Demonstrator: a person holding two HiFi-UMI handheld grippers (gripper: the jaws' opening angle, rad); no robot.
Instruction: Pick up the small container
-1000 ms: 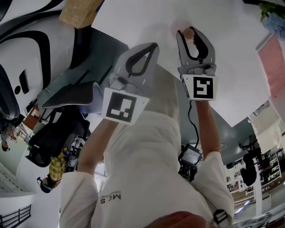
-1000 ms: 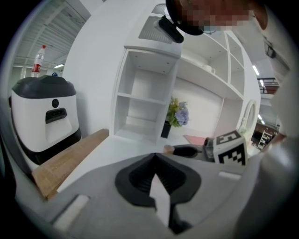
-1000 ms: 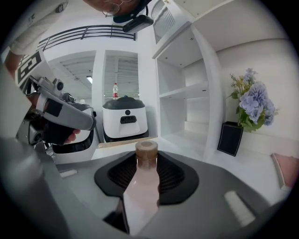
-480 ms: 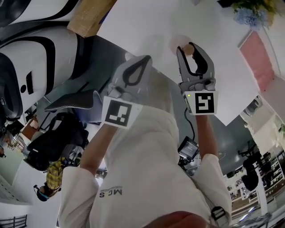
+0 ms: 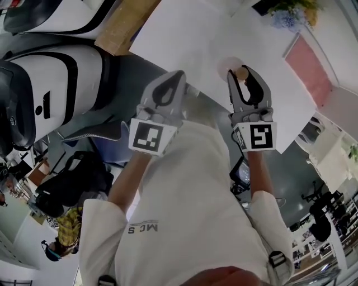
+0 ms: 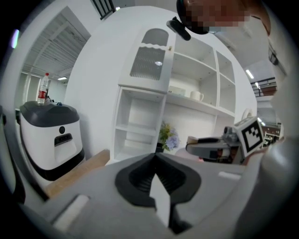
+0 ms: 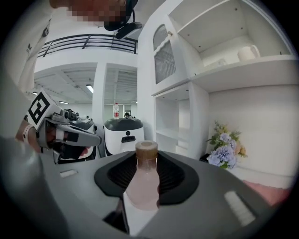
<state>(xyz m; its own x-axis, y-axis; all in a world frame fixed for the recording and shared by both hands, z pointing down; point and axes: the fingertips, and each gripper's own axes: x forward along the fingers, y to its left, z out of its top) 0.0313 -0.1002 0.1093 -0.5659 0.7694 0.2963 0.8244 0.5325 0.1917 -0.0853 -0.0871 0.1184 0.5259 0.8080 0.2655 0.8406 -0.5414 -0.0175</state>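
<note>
At the far left of the room stood a white machine [image 5: 50, 84] with black bands, and just past it a wooden board [image 5: 120, 28] lay along the edge of the white table [image 5: 184, 39]. The person held both arms out in front over that table edge. The left gripper [image 5: 178, 75] had its jaws pressed together with nothing between them, its marker cube [image 5: 150, 137] facing back toward the person. Beside it, near but not touching, the right gripper [image 5: 241, 71] pointed the same way, with its jaws set part-way apart and clamped on the bottle [image 7: 145, 182]. That bottle was small, pale pink and see-through, with a tan cap [image 7: 146, 147] that stuck out just beyond the jaw tips; the dark ribbed pads pressed on its sides and it stood upright between them. Farther right on the table stood a bunch of blue and yellow flowers [image 5: 288, 17], and near them lay a pink mat [image 5: 310, 70]. Behind the table rose white shelves [image 7: 243, 70] with a mug [image 7: 247, 52] on one.
</note>
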